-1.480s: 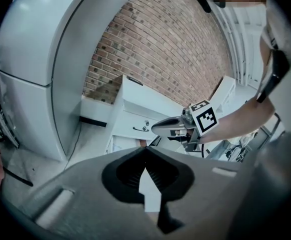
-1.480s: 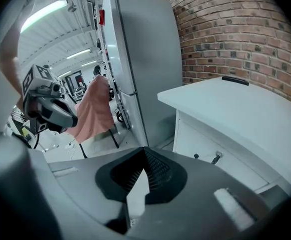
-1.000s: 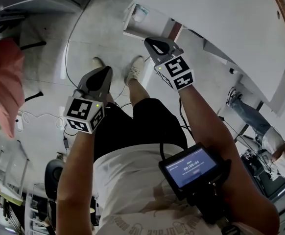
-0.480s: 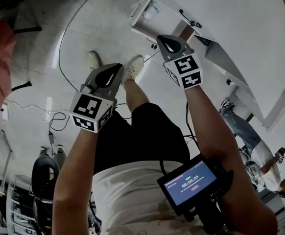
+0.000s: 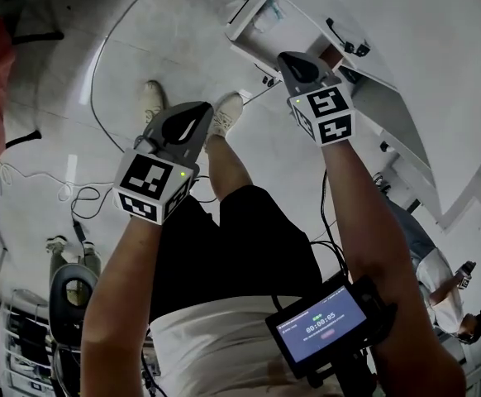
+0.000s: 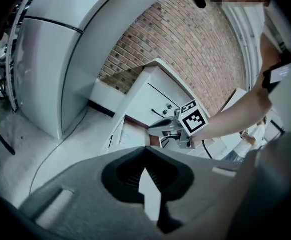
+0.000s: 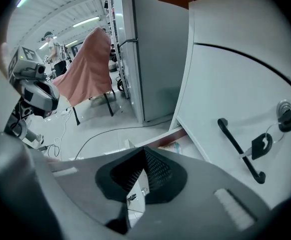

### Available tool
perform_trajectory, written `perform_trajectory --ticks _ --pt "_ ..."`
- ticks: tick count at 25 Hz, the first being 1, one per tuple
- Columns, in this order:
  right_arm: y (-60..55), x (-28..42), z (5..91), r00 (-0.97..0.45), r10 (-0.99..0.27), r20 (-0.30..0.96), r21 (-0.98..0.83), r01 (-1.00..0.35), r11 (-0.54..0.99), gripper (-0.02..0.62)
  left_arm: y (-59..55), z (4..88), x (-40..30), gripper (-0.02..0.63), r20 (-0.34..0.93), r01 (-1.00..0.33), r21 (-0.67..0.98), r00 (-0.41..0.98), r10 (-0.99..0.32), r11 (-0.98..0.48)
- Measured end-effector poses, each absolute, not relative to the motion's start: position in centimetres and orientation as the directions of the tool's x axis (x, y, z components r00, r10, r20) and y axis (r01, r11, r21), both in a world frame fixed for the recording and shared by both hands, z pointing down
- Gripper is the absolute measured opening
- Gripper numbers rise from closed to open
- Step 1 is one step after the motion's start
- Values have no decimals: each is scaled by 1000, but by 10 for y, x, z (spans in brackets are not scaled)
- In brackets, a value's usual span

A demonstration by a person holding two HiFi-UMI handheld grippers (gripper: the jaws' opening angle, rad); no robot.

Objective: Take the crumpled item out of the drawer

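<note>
Screen (image 5: 321,327) showing 00:00:05, white drawer (image 5: 245,35) open

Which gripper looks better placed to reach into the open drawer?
The right gripper: it hangs just beside the open drawer, while the left gripper sits farther off, near the shoes.

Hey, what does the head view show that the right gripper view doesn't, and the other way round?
Only the head view: the person's shoes, the small screen at the chest, and the right hand-held gripper seen from outside.
Only the right gripper view: the ceiling lights, and that gripper's jaws from behind, closed with nothing between them.
Both: the left hand-held gripper, the open drawer at the foot of the white cabinet, and a cable on the floor.
</note>
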State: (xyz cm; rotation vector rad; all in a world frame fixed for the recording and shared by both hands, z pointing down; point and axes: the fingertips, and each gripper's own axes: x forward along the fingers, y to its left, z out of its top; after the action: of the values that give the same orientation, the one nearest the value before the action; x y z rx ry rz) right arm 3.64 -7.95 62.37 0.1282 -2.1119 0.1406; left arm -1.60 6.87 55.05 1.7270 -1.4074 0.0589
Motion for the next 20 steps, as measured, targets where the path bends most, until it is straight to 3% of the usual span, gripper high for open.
perform_trajectory --ticks 14,20 --pt "-106 18 685 -416 -21 909 8 -32 999 8 45 569 -11 5 505 -812 584 373 -779 -10" --pt "-125 14 715 -330 -34 944 56 60 997 8 42 578 -13 5 508 -805 591 331 -795 43"
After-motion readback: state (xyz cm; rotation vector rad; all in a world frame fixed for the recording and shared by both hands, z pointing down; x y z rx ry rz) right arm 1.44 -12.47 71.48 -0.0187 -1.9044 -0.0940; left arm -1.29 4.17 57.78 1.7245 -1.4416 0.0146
